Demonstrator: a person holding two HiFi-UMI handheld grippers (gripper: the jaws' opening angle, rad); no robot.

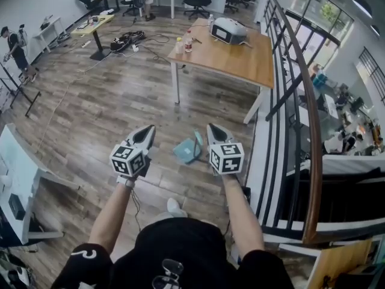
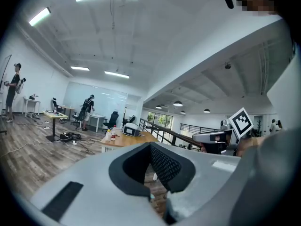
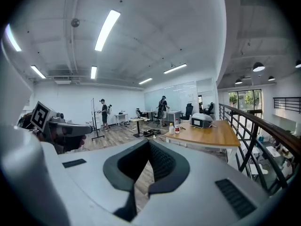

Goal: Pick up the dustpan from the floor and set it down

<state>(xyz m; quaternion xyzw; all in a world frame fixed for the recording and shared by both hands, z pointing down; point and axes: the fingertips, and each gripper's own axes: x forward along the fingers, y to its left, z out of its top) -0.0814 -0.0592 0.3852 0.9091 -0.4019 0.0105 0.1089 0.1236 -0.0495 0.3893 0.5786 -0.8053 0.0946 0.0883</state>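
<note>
Now the dustpan [image 1: 188,149] lies on the floor [image 1: 120,101] between left gripper [image 1: 147,132] and right gripper [image 1: 214,129], their fingers [image 1: 143,139] closed and empty.

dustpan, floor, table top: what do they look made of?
By look: the teal scoop-shaped dustpan is probably moulded plastic, with one even colour and a matte finish, though it is too small to be sure. The brown plank floor is wood or wood-look laminate, showing grain, plank seams and a slight sheen. The tan rectangular table top is wood or veneer, smooth and even in tone.
</note>
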